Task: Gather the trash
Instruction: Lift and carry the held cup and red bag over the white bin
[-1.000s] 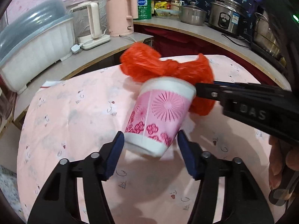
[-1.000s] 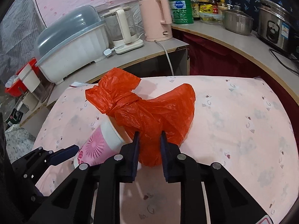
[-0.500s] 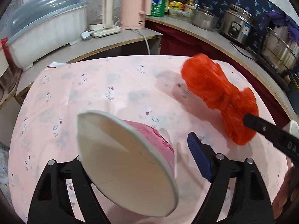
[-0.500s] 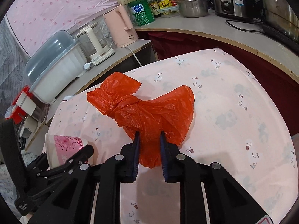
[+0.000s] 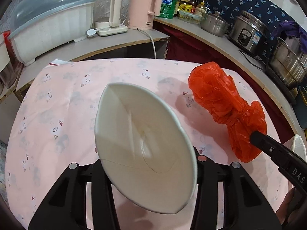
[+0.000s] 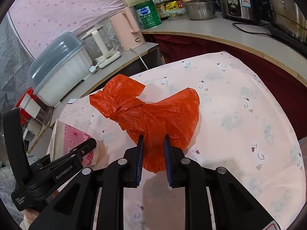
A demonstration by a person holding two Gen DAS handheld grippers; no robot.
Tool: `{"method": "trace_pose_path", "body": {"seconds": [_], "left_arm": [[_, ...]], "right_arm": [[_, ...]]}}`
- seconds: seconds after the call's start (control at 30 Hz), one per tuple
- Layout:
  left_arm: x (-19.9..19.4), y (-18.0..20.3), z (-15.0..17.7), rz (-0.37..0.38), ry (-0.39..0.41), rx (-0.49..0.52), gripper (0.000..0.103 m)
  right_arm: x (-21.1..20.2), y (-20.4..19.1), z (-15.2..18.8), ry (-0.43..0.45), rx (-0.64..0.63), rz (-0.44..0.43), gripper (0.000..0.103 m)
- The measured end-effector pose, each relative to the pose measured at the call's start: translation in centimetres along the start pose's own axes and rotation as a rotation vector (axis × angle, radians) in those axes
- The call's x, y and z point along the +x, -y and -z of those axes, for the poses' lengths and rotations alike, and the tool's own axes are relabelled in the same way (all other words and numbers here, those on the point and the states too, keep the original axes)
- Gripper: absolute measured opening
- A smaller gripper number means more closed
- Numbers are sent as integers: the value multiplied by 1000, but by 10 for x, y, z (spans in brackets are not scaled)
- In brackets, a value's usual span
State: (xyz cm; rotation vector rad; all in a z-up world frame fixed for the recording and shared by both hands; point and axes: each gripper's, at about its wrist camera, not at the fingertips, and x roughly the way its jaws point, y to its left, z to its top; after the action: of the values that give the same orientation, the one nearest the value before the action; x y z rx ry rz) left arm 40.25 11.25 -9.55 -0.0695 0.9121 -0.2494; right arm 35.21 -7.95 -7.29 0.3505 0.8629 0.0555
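While the right tool [image 6: 152,153] pinches the orange bag [image 6: 153,111], the down-tilted left tool [image 5: 147,164], just closing, squeezes the paper cup [image 5: 142,143].

One paper cup [image 5: 142,145], one red bag [image 6: 153,113], two kettles [image 5: 142,5].

The squashed paper cup [image 5: 142,145] hides the left hand-held gripper's pads (both).

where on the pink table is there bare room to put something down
The tablecloth is bare to the right of the red bag, out to the table's far and right edges, and also to the left of the cup. The counter behind is crowded with a kettle and pots.
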Motion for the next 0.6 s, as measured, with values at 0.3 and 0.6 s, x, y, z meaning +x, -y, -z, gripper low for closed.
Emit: {"method": "trace_pose_path", "body": {"seconds": [0.3,0.6], "left_arm": [[-44,32,-3,12,53,49,43],[-93,85,11,45,95,115,43]], "right_arm": [[-44,2,5,51,15,-5,18],[-113,25,20,125,46,14,18]]}}
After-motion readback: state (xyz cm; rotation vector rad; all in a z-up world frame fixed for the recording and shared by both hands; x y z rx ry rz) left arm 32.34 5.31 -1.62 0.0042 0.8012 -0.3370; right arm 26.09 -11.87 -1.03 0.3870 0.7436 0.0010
